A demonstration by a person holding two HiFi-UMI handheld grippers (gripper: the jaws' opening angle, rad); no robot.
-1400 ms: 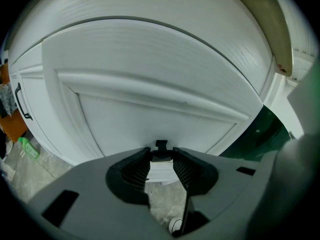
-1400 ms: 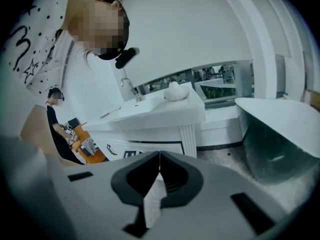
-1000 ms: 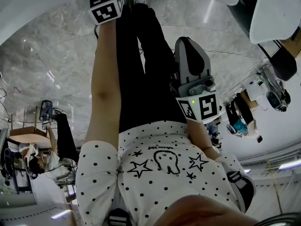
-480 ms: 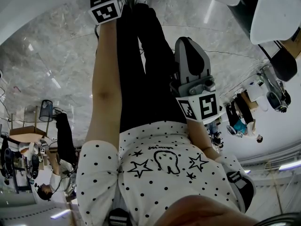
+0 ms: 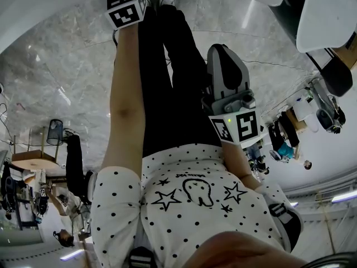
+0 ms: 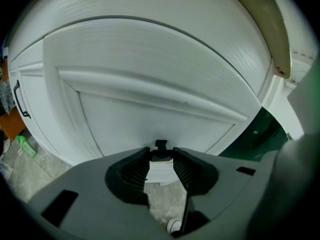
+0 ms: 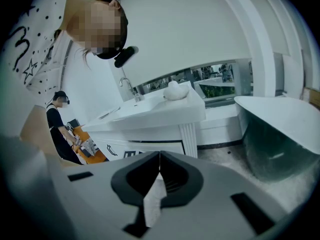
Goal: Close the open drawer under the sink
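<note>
**Left jaws apart at a white panel, right jaws pinched shut on nothing**

- left gripper [image 6: 161, 152]: its fingers [image 6: 135, 170] are spread and clamp nothing.
- A white panelled front [image 6: 150, 109] fills the view just beyond the tips. Can't tell whether it's the drawer or part of the sink cabinet.
- A small black piece [image 6: 160, 144] sits right at the gap between the tips. Can't tell if it's a handle, or whether the pads touch it.
- To the panel's left is another white front with a black handle [image 6: 20, 100].
- To its right is a dark green opening [image 6: 260, 134], contents unreadable.

- right gripper [image 7: 159, 160]: tips are closed on each other with nothing between them.
- It sits well apart from the sink cabinet [image 7: 192, 134] and looks at it from a way off.
- The drawer [image 7: 155, 147] is directly under the cabinet's counter, below the tap [image 7: 129, 88].
- A thin dark line runs along the drawer's top edge. How far out it stands isn't readable from this angle.
- The cabinet's lower part is cut off by the gripper body.
- A white lump [image 7: 174, 90] sits on the counter to the right of the tap. Can't identify it.
- A white tub [image 7: 280, 119] stands to the right of the cabinet, cropped by the frame edge.

- Head view hides both sets of jaws. It shows only the marker cubes, an arm and the person's body over a marble floor [image 5: 67, 82].
</note>
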